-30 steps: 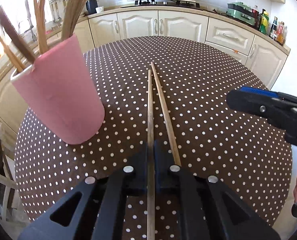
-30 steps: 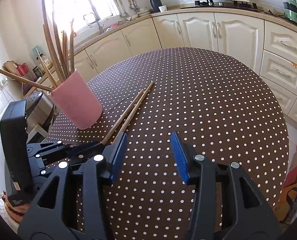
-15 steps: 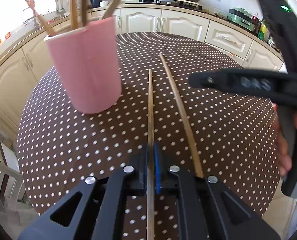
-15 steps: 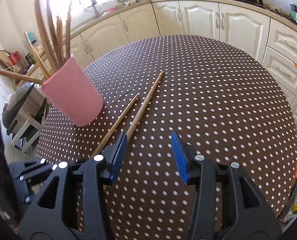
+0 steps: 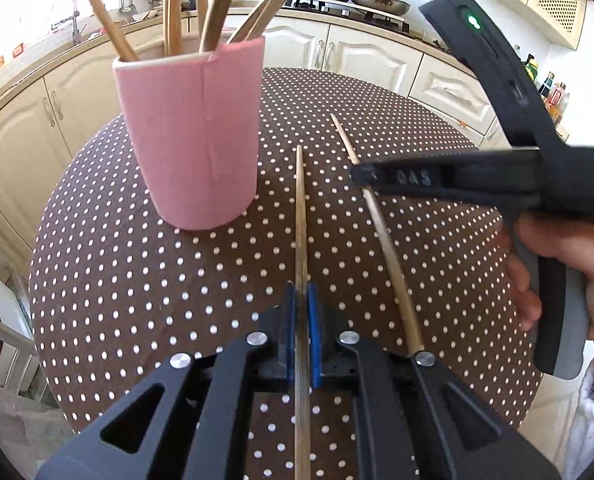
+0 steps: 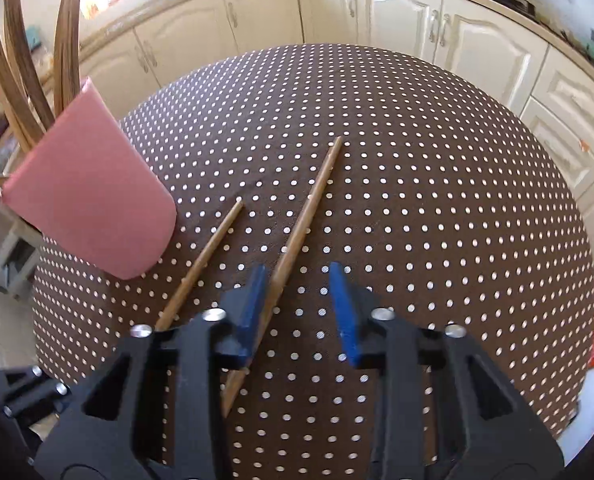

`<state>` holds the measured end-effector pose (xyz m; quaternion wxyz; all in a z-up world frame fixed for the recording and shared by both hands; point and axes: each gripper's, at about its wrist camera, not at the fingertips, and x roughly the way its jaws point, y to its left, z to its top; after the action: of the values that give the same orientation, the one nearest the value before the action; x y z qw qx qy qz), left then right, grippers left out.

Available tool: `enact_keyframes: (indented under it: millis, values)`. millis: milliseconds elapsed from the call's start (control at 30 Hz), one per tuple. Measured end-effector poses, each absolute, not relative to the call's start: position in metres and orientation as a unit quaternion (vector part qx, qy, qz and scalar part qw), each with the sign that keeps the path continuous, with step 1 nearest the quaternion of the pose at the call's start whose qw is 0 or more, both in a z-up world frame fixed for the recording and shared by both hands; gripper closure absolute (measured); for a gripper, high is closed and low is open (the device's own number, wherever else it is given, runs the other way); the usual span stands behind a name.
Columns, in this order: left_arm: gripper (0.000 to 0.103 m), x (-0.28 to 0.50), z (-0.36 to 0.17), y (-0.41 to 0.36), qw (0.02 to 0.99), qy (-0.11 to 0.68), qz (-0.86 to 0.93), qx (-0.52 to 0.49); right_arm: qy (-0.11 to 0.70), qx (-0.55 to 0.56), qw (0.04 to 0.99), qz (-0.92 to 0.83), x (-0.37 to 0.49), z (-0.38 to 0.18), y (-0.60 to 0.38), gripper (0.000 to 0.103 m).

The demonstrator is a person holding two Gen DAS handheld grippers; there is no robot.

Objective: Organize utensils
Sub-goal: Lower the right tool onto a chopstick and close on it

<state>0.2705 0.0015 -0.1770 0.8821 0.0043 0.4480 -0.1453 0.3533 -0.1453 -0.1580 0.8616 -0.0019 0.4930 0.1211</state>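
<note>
On the left of the table point(image 5: 117, 280), with its brown dotted cloth, stands the pink holder point(image 5: 195, 136), upright and already bristling with wooden utensils. Its foot lies just beside the first chopstick point(image 5: 301, 220).

The left tool point(image 5: 301, 328) is closed tight on that chopstick near its thick end, blue pads pressed against both sides, so the stick runs straight ahead along the fingers with its tip pointing past the holder's base. Whether it is lifted off the cloth or only resting on it I cannot tell.

To the right lies the second chopstick point(image 6: 301, 232), flat on the table, angled slightly away from the first. The right tool point(image 6: 297, 308) hangs over its thick half with the fingers well apart and nothing held; the left pad sits right at the stick, so the stick is off-centre in the gap.

To do this step well, I judge the right tool should shift a little leftward so the stick sits midway between the pads, come down until the pads straddle it at cloth level, then close squarely across the shaft. A thin round stick may roll or twist out of an uneven pinch. Both sticks then need tipping upright, thin end down or up alike, before dropping into the crowded holder without nudging it over.
</note>
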Motion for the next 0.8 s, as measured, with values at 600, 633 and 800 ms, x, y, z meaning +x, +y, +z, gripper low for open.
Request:
enact_keyframes:
  millis: [600,633,800]
  values:
    - [0.091,0.333,-0.167,-0.042,0.883,0.454,-0.108,0.047,0.541,-0.062,0.817,0.187,0.295,-0.159,-0.181,0.091]
    - [0.084,0.336,-0.167,-0.042,0.881,0.459,-0.107,0.049,0.54,-0.058,0.819,0.184,0.296,-0.158,-0.184,0.091]
    - [0.083,0.349,-0.169,-0.048,0.877,0.467,-0.098,0.059,0.539,-0.05,0.823,0.171,0.32,-0.152,-0.185,0.091]
